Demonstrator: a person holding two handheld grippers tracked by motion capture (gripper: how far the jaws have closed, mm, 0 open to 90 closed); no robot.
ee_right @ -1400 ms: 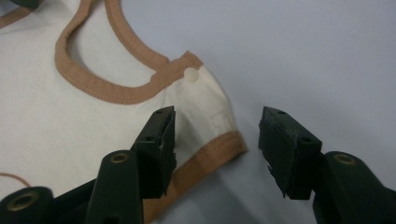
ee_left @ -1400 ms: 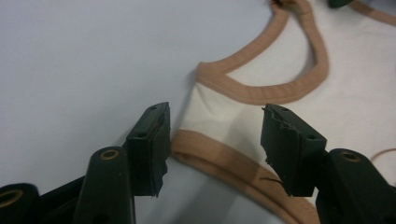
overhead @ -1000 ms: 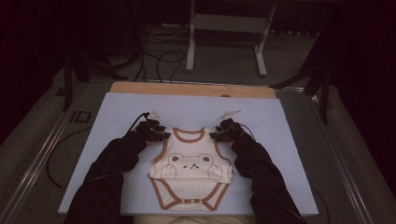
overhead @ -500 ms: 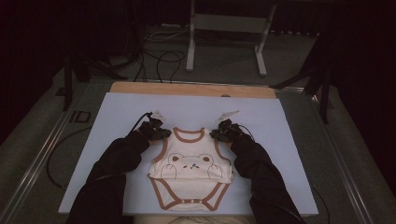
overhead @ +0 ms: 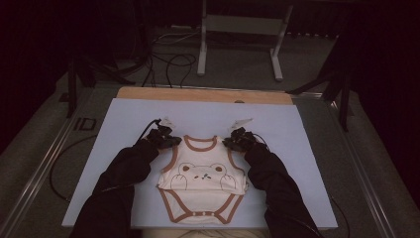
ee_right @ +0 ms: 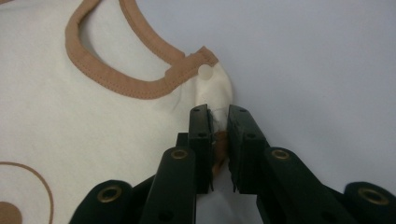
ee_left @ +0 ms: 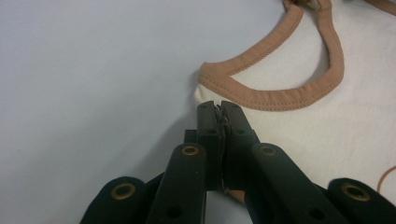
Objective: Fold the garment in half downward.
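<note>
On the table [overhead: 124, 119], both hand-held grippers pinch the bodysuit's [overhead: 200, 183] shoulders.

Looks like lab or recording studio, not home. Dark room, black surroundings beyond lit worktop [overhead: 317, 129]. Pale sheet covering worktop, bare wood strip [overhead: 203, 94] along far edge. Metal rails [overhead: 47, 163] along left and right edges. Loose black cables [overhead: 168, 64] across grey carpeted floor beyond far edge. White metal stand [overhead: 240, 25] farther back. Dark tripod legs [overhead: 341, 94] near far right corner, more at far left corner.
</note>
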